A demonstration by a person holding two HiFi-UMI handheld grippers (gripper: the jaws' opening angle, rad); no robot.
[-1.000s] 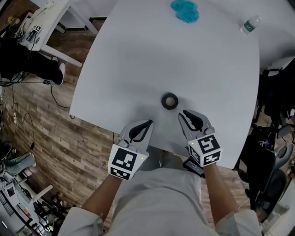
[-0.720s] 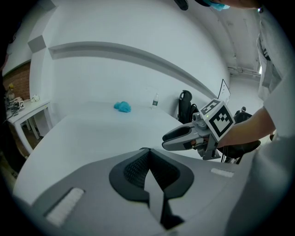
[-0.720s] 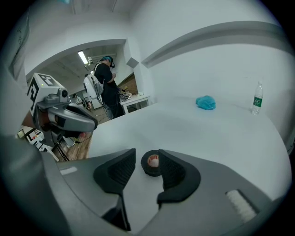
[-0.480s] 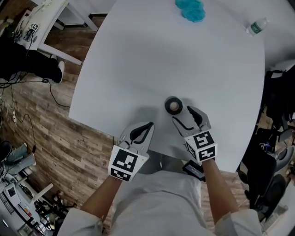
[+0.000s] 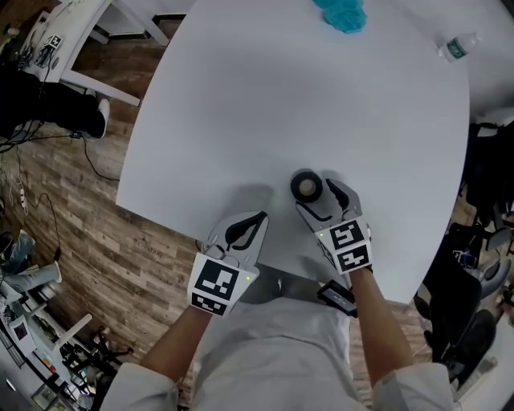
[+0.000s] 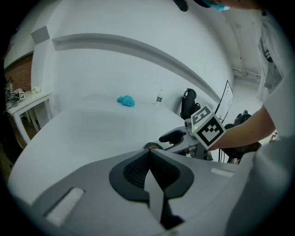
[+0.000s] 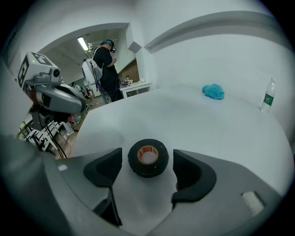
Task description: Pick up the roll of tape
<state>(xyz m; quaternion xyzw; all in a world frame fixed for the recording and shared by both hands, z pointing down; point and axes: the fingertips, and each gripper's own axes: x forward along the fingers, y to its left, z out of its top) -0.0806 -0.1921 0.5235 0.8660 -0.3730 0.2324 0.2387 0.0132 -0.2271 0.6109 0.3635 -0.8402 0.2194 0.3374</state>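
Note:
A black roll of tape (image 5: pixel 306 186) with a reddish core lies flat on the white table (image 5: pixel 265 104), near its front edge. My right gripper (image 5: pixel 322 199) is open, and its jaws have just been opening. In the right gripper view the tape (image 7: pixel 148 157) sits between the two black pads (image 7: pixel 107 167), with a gap on each side. My left gripper (image 5: pixel 246 229) is shut on nothing, to the left of the tape near the table's edge. In the left gripper view its jaws (image 6: pixel 148 156) meet, and the tape (image 6: pixel 152 146) and the right gripper (image 6: pixel 178 137) show just beyond them.
A blue cloth (image 5: pixel 344 14) and a water bottle (image 5: pixel 456 48) lie at the table's far side. Wooden floor (image 5: pixel 104 233) with cables runs on the left, and office chairs (image 5: pixel 474 265) stand on the right. A person (image 7: pixel 107 64) stands in the background.
My right gripper has gone forward and down to the tape and opened its jaws around it. The left gripper has barely shifted.

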